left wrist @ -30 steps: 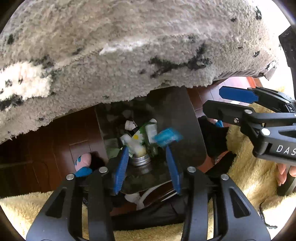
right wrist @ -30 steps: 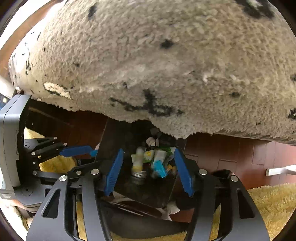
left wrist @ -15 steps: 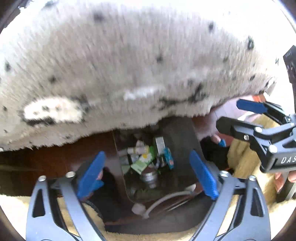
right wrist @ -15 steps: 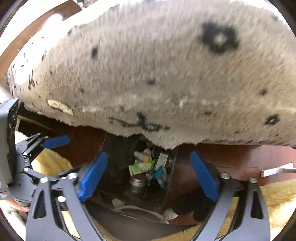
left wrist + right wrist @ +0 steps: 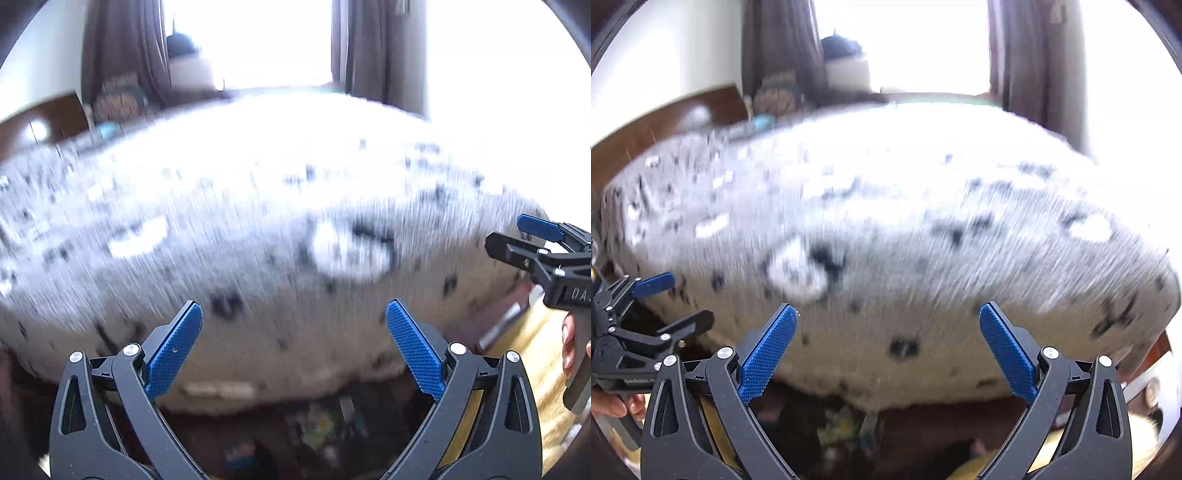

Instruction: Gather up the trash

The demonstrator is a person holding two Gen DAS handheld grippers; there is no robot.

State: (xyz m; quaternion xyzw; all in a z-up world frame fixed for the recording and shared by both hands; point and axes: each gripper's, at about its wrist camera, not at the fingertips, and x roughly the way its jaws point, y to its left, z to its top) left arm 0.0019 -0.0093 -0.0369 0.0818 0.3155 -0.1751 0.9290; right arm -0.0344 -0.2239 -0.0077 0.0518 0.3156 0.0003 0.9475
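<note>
Trash [image 5: 325, 424] low in the left wrist view: a blurred heap of small green, white and blue packets inside a dark bin [image 5: 369, 413], set on dark wooden floor just under the hanging edge of a shaggy grey-white blanket [image 5: 258, 229] with black marks. Same heap [image 5: 842, 424] seen at the bottom of the right wrist view, too smeared to tell single items apart. Well above that heap, the left gripper [image 5: 294, 319]: blue pads spread wide, having just been opening, nothing between them but blanket behind. Right gripper [image 5: 887, 321] likewise wide, just opened, empty, held at about the same level. Each gripper visible from the other's camera: right one [image 5: 532, 240] at the right edge with fingers of a hand [image 5: 570, 343] on its handle, left one [image 5: 665, 299] at the left edge with a hand [image 5: 613, 404] below. Yellow fluffy fabric [image 5: 532, 354] beside the bin on the right. Further back, brown curtains [image 5: 122, 48] flanking 1 bright window [image 5: 251, 40], a dark wooden headboard [image 5: 665, 122] at left. Whole scene streaked by motion blur.
</note>
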